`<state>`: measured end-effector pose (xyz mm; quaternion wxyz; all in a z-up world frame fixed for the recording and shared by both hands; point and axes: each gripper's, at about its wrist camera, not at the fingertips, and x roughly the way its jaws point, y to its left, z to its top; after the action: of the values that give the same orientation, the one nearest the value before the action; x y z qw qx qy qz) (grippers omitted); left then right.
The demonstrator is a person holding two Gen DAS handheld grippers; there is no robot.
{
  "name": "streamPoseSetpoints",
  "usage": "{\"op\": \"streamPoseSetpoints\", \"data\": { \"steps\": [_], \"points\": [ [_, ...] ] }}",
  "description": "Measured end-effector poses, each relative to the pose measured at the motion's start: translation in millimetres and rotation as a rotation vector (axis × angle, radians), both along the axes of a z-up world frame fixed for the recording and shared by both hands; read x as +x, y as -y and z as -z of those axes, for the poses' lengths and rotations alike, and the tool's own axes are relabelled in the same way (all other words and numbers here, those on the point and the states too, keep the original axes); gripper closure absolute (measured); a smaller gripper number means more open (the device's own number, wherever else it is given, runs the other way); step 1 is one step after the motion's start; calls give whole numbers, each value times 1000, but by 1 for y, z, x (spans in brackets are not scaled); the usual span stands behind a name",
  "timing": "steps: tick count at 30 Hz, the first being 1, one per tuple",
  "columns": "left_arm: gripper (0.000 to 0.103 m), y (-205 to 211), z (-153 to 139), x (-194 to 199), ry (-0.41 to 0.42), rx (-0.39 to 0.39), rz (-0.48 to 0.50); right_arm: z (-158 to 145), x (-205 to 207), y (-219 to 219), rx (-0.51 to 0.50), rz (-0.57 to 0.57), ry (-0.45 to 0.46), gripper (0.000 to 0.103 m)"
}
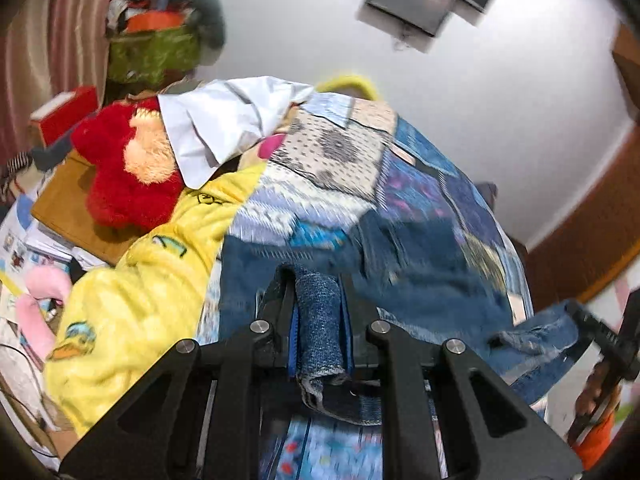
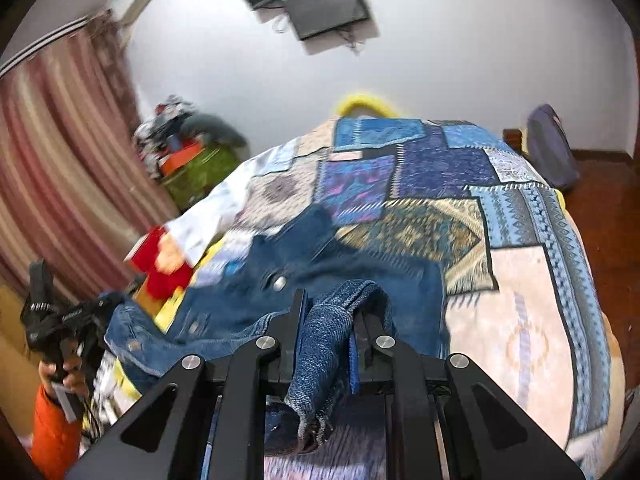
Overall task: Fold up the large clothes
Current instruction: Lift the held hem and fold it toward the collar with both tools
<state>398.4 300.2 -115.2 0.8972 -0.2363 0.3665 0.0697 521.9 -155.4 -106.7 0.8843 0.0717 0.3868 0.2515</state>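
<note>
**Jacket held at two edges over the bed, fold barely begun**

Jacket [image 2: 320, 280] of blue denim lies spread on the patchwork quilt [image 2: 520, 220], its near edge lifted toward me. My left gripper [image 1: 320, 308] pinches a bunched roll of denim between pressed-together fingers; my right gripper [image 2: 332, 320] pinches another fold of the same edge. By my reading the task is at its start: the cloth looks rumpled, metal buttons [image 2: 278, 282] face up, and no finished crease shows. Smoothing and every fold seem left to do. Its long axis appears to run away from me, up the bed toward the wall, though motion blur hides the far end. A yellow blanket [image 1: 132, 300] lies just beside it.
</note>
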Motion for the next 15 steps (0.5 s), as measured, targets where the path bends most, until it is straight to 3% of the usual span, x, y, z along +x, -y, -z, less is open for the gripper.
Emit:
{"op": "streamPoseSetpoints", "data": {
  "steps": [7,11,15],
  "points": [
    [86,-23,61,80,-116,9,-79,65,96,-26,-10,82,-119,89],
    [86,-34,109,108,-209,3,-94,107,125,-32,-53,84,-181,89],
    [85,-39,150,119,-286,3,-81,126,133,-28,-42,31,-207,89]
  ]
}}
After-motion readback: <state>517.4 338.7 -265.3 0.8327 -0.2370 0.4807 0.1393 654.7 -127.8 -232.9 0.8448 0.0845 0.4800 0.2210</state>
